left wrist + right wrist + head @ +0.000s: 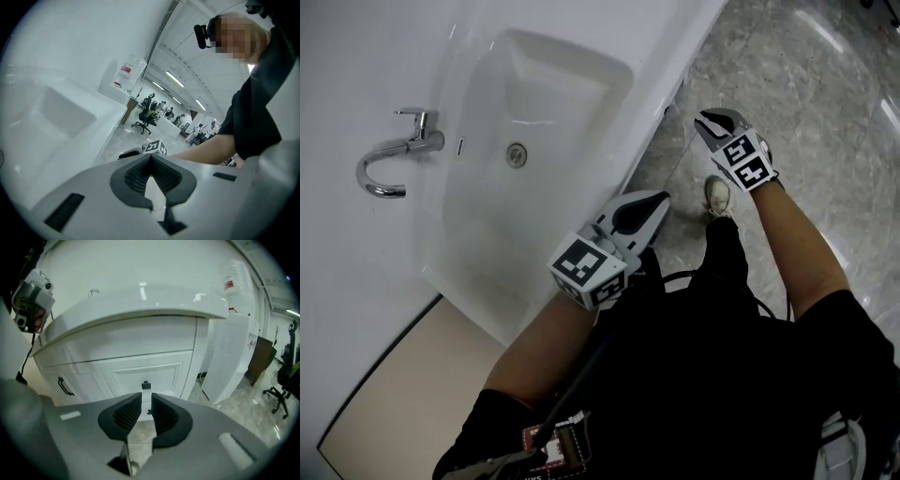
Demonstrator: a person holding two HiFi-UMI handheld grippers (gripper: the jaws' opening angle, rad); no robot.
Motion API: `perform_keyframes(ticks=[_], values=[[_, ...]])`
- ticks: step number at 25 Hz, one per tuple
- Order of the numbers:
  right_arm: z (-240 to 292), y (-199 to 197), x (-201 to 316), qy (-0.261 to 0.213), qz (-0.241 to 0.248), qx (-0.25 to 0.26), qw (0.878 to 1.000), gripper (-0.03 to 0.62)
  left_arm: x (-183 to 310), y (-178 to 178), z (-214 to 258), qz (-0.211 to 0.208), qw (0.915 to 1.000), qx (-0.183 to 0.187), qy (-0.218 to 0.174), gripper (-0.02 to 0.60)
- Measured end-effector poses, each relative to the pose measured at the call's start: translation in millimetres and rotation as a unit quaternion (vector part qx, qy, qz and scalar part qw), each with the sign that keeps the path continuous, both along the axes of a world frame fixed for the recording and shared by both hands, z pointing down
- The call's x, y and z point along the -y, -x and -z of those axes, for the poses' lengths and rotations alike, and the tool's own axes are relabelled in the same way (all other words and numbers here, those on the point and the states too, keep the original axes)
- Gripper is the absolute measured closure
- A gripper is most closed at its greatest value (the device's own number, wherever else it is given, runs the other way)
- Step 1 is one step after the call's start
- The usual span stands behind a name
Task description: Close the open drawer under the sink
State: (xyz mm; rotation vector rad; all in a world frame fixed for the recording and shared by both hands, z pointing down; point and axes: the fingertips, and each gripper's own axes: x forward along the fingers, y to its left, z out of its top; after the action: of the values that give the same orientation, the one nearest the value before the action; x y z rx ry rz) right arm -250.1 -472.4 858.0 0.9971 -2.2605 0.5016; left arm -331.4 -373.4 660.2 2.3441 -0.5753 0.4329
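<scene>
Drawer front [140,371]: white panelled face w/ small dark knob [146,385] at centre, set in the vanity cabinet [93,376] directly below the countertop and sink basin [553,103]. From the right gripper view it looks flush w/ the neighbouring fronts; no gap visible, so it appears shut or v. nearly so. In the head view it is hidden under the counter edge. Handling, by judgement: rigid painted panel on runners, light to moderate, should slide w/ a steady push. The gloss finish may be slippery under the pads. Best contact is flat on the panel beside the knob; the knob is too small to need clamping for a push. Left of it is a dark bar handle [63,386] on the adjacent front. Right gripper [146,404]: jaws narrowly apart, nothing betw. them, aimed at the drawer but well clear of it. Left gripper [151,161]: jaw tips together, empty, held up beside the counter edge. Chrome faucet [398,155] sits at the far side of the basin, w/ marble-look floor [787,84] below. Writing: the wall-mounted white box [123,77] carries a red label, text too small to read. Gripper cubes show square markers only; no brand legible anywhere.
</scene>
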Motion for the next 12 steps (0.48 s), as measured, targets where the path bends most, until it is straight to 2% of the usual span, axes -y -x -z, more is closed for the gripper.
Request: perform_keyframes(ticks=[4, 8, 12], values=[[54, -16, -11, -0.008, -0.013, 0.033, 0.999, 0.592, 7, 1, 32, 0.000, 0.9995, -0.006, -0.030, 0.581], [103, -39, -11, -0.012, -0.031, 0.060, 0.998, 0.592, 20, 2, 57, 0.003, 0.9982, 0.008, -0.059, 0.581], [150, -59, -18, -0.028, -0.031, 0.053, 0.998, 0.593, 24, -1, 85, -0.001, 0.9969, 0.016, -0.077, 0.581]])
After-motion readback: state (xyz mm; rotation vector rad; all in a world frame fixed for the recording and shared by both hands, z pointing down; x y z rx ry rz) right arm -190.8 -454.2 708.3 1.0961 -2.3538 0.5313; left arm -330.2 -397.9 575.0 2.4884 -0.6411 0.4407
